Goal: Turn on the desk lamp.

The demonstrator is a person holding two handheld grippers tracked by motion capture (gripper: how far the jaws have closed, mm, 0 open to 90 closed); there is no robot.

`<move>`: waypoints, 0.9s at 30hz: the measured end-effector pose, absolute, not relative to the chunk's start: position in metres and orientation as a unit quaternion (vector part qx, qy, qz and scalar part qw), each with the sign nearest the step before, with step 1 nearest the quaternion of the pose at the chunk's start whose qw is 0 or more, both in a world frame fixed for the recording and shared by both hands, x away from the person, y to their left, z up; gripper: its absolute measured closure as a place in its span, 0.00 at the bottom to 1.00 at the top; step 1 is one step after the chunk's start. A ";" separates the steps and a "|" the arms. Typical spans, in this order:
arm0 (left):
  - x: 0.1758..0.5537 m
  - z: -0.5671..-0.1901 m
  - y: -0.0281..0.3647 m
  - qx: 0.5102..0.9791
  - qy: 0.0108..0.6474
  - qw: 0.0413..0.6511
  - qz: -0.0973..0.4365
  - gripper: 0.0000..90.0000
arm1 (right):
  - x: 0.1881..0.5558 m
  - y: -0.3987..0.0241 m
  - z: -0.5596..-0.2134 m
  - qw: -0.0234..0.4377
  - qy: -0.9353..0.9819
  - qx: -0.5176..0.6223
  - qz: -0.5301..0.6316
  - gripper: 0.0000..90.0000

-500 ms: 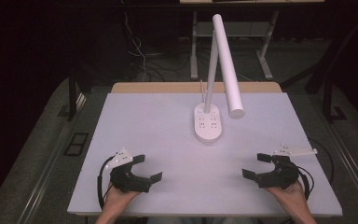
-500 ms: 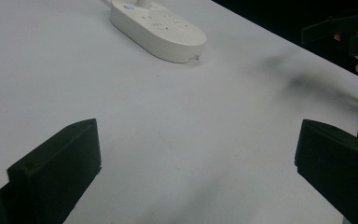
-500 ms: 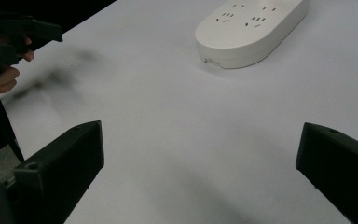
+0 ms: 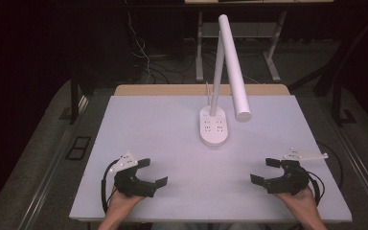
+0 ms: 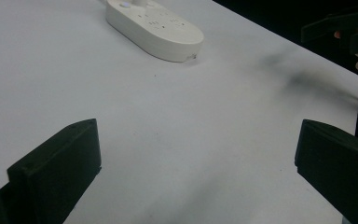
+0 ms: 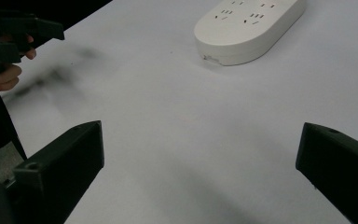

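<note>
A white desk lamp (image 4: pixel 230 62) stands on an oval white base with sockets (image 4: pixel 214 125) at the middle back of the white table (image 4: pixel 163 120); its tube head (image 4: pixel 235 72) slants down to the right. The base (image 5: pixel 154 25) lies far ahead in the left gripper view and the same base (image 6: pixel 249 25) in the right gripper view. My left gripper (image 4: pixel 152 172) rests near the front left, open, nothing between its jaws. My right gripper (image 4: pixel 265 170) rests near the front right, open and empty as well. Each points inward toward the table's middle.
A wooden strip (image 4: pixel 163 89) runs along the table's far edge. Behind it, cables (image 4: pixel 143 57) and metal legs (image 4: pixel 273 62) stand on a dark floor. The other hand's gripper (image 5: pixel 340 28) appears at the top right of the left gripper view.
</note>
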State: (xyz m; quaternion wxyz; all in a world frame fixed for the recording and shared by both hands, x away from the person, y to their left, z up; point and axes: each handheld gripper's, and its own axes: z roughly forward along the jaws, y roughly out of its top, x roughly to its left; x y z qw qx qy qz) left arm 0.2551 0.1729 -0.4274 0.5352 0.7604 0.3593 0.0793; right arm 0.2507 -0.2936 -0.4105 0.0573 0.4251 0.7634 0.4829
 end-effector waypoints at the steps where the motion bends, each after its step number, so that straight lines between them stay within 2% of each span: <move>1: 0.255 -0.427 0.173 0.760 0.359 0.535 0.079 0.00 | 0.250 -0.294 -0.410 0.057 0.764 0.425 0.482 0.01; 27: 0.256 -0.428 0.174 0.761 0.361 0.533 0.081 0.00 | 0.256 -0.294 -0.402 0.042 0.775 0.424 0.467 0.01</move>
